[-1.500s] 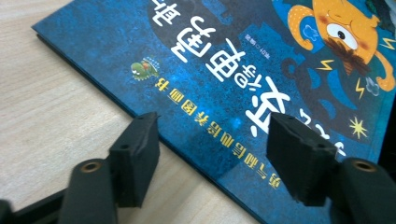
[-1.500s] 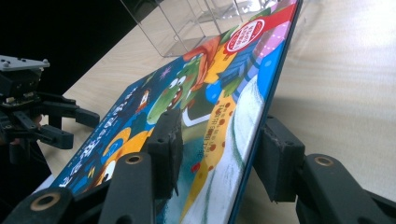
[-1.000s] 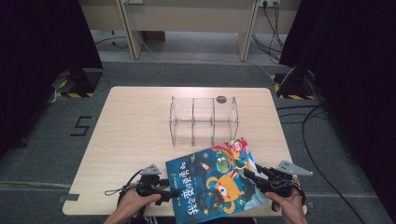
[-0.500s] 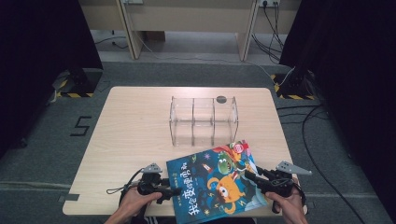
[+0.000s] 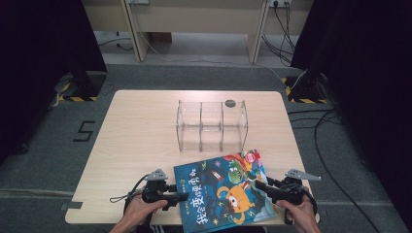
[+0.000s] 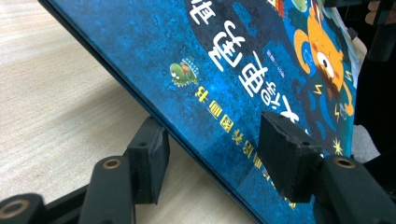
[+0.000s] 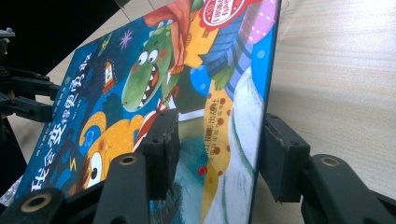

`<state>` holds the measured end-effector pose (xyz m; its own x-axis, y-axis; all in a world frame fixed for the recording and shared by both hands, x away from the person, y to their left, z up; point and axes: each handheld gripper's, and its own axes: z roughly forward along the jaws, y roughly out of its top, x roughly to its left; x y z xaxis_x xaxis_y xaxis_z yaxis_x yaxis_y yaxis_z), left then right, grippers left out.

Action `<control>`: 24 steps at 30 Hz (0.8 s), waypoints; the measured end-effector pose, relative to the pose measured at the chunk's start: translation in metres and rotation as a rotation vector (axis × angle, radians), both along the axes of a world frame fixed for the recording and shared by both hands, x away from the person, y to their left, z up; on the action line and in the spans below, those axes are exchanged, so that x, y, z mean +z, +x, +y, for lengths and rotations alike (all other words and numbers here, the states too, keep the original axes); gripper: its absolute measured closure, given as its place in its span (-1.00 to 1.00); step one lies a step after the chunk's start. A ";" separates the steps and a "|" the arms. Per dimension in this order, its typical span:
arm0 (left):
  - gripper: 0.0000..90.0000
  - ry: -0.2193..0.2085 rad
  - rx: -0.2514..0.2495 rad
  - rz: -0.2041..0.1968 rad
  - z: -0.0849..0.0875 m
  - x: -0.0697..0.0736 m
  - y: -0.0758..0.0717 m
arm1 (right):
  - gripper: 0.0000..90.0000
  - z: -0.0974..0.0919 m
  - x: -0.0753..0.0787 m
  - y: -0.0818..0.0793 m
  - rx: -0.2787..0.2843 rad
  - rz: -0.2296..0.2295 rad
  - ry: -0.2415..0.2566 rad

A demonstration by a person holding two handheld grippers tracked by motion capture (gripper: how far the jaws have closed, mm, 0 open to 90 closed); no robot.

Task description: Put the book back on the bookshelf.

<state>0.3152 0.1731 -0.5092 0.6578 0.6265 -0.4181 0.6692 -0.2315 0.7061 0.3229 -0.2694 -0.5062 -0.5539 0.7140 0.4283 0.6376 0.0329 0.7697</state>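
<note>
jaws of the left gripper (image 6: 210,158) straddle the spine edge of the picture book (image 5: 223,191), one pad under it and one over the cover. they have just been closing, yet in the left gripper view a gap shows on both sides, so nothing is pinched. the right gripper (image 7: 217,154) brackets the opposite long edge the same way, half open, its pads (image 7: 161,140) close to the cover but apparently not pressing.

in the high view the left gripper (image 5: 177,196) sits at the book's 9 o'clock and the right gripper (image 5: 260,187) at its 3 o'clock. taking both edges at once probably keeps a wide, thin book level and untwisted when raised.

the book lies at 6 o'clock on the table (image 5: 136,131), partly over the near edge, which gives the lower pads room underneath. the clear divided rack (image 5: 211,126) stands just beyond at 12 o'clock, probably the destination.
</note>
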 end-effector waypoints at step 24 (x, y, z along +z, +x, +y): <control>0.09 -0.096 0.016 -0.002 0.007 0.002 0.006 | 0.07 0.002 -0.005 0.002 0.007 0.057 -0.013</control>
